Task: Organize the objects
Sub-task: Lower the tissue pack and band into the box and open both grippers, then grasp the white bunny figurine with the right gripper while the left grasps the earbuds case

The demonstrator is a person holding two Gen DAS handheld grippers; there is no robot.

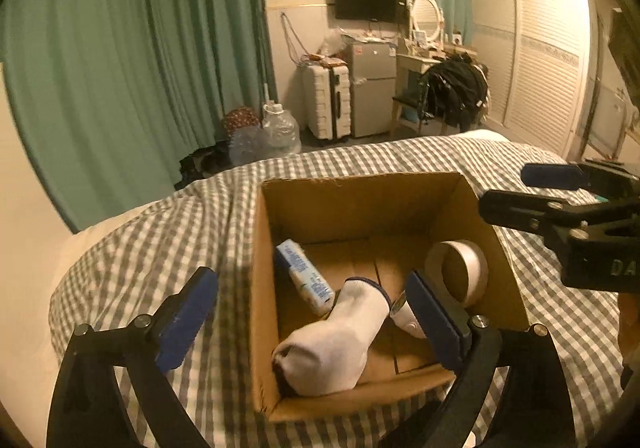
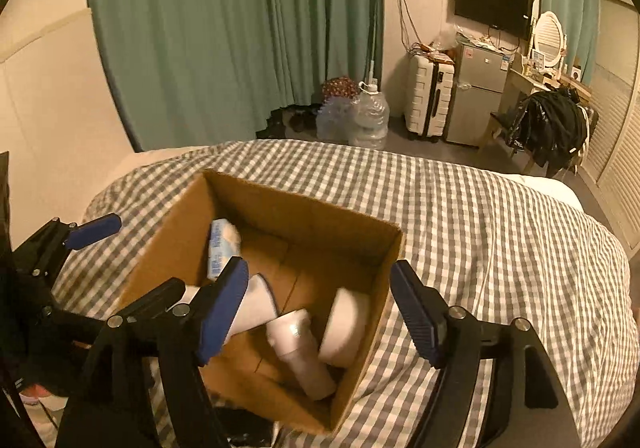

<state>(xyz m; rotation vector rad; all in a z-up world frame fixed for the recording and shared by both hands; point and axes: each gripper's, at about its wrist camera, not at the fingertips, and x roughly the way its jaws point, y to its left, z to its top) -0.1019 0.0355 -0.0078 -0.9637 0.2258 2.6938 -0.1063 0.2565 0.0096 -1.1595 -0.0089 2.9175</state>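
Note:
An open cardboard box (image 1: 360, 200) (image 2: 168, 240) sits on the checked bed. Inside lie a white sock (image 1: 336, 340) (image 2: 256, 308), a blue-and-white packet (image 1: 306, 276) (image 2: 220, 248), a roll of tape (image 1: 460, 272) (image 2: 346, 328) and a white cylindrical device (image 1: 406, 318) (image 2: 300, 352). My left gripper (image 1: 312, 324) is open and empty, hovering over the box's near left corner. My right gripper (image 2: 320, 312) is open and empty above the box; it also shows in the left wrist view (image 1: 516, 188) at the box's right side.
The grey-and-white checked bedspread (image 2: 480, 228) surrounds the box. Beyond the bed are green curtains (image 1: 140, 68), water jugs (image 2: 370, 120), a white suitcase (image 2: 428, 100), a small fridge (image 2: 476, 92) and a chair draped in black clothing (image 2: 552, 128).

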